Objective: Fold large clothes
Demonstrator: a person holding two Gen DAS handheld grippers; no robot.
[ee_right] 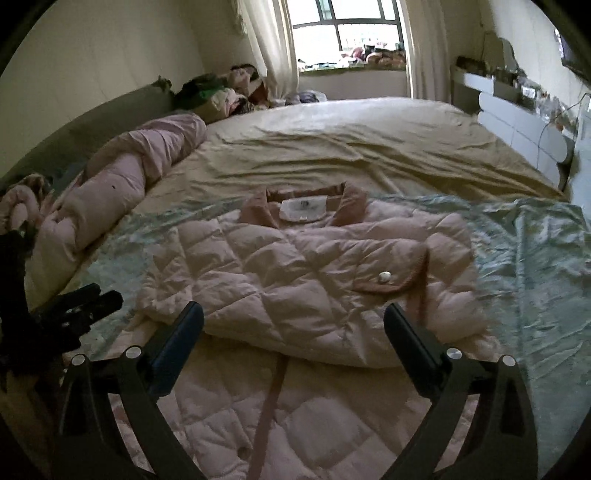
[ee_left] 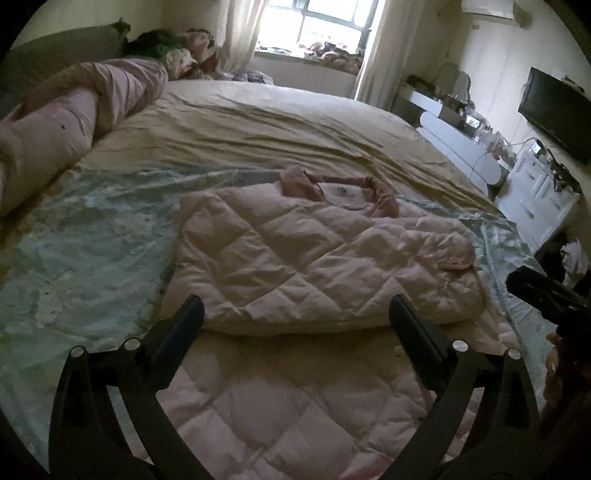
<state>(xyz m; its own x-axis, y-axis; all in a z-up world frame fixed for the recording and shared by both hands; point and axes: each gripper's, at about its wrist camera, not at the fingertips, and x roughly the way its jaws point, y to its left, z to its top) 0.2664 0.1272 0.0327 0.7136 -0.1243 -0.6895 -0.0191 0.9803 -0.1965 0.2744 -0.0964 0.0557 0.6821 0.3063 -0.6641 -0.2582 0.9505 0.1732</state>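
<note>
both hand-held grippers spread wide, empty, left, right, folded pink quilted jacket just ahead

Bright daylight pours through the window at top centre, pale curtains hanging either side. A wide bed with a rumpled beige sheet fills the middle. At right, white drawers line the wall beneath a dark television.
</note>
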